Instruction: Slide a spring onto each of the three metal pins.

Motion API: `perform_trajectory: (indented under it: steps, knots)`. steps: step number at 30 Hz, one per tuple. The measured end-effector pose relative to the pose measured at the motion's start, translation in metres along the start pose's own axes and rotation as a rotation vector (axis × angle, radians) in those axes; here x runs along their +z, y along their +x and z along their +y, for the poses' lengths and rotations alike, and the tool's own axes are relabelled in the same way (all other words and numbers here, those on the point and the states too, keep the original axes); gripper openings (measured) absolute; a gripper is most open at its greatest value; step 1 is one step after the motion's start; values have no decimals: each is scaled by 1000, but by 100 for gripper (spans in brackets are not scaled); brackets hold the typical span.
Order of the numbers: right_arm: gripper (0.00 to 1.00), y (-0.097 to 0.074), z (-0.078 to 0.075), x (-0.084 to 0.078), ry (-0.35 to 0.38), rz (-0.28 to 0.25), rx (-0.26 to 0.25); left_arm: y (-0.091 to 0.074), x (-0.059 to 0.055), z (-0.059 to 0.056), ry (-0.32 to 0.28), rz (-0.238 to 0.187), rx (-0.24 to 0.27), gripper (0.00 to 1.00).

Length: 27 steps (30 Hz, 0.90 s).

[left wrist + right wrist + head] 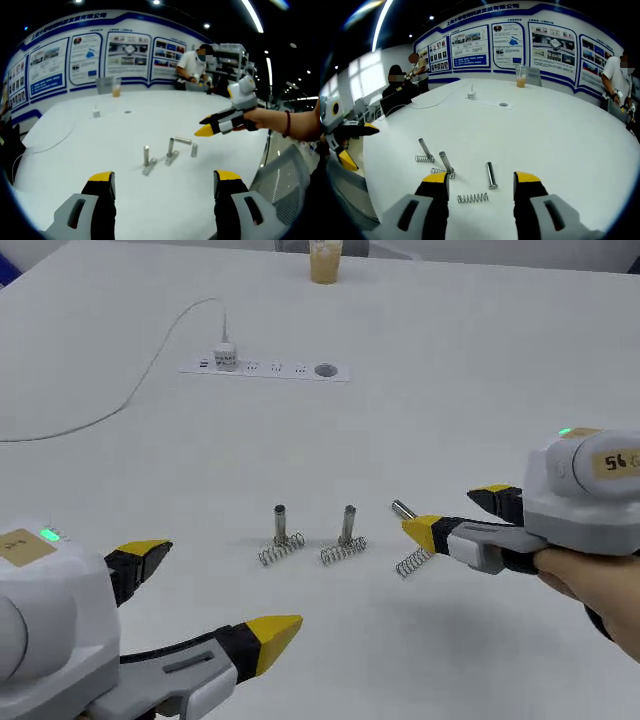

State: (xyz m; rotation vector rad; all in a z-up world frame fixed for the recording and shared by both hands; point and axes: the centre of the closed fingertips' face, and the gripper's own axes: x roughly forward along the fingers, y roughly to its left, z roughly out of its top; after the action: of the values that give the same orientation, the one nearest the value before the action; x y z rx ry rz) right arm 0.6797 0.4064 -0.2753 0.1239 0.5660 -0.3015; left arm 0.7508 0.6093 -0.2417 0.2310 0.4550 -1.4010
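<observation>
Three pins: two (280, 524) (348, 524) stand upright side by side at mid-counter; the third pin (403, 509) seems to lie on its side to their right.
Springs: three, all loose on the counter (450, 390); one (281, 550) (343, 551) lies just beside each upright pin's foot, and the third spring (412, 562) lies near the lying pin, apart from it.
Right gripper (457, 514): held low just right of the third pin, fingers apart, gripping nothing; in the head view its nearer fingertip overlaps that pin's end.
Left gripper (215, 590): low at the near side, well apart from the pins, fingers wide apart, gripping nothing.
Far side: power strip (265, 368) with a white plug (226, 355) and cable (150, 370); cup (325, 260) of pale drink beyond it.
Surroundings: in the gripper views, people (395, 82) at the counter's far edges, posters (122, 50) on the wall, a grey chair (287, 175).
</observation>
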Motion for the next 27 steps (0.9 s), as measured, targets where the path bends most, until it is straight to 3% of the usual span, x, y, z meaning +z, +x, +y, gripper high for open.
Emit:
perform_trajectory:
  steps: [12, 27]
  knots:
    - [40, 22, -2, 1, -22, 7, 17, 3, 0, 1, 5, -8, 1, 80]
    - [28, 57, -6, -8, -64, 37, 41, 10, 2, 3, 11, -17, -6, 78]
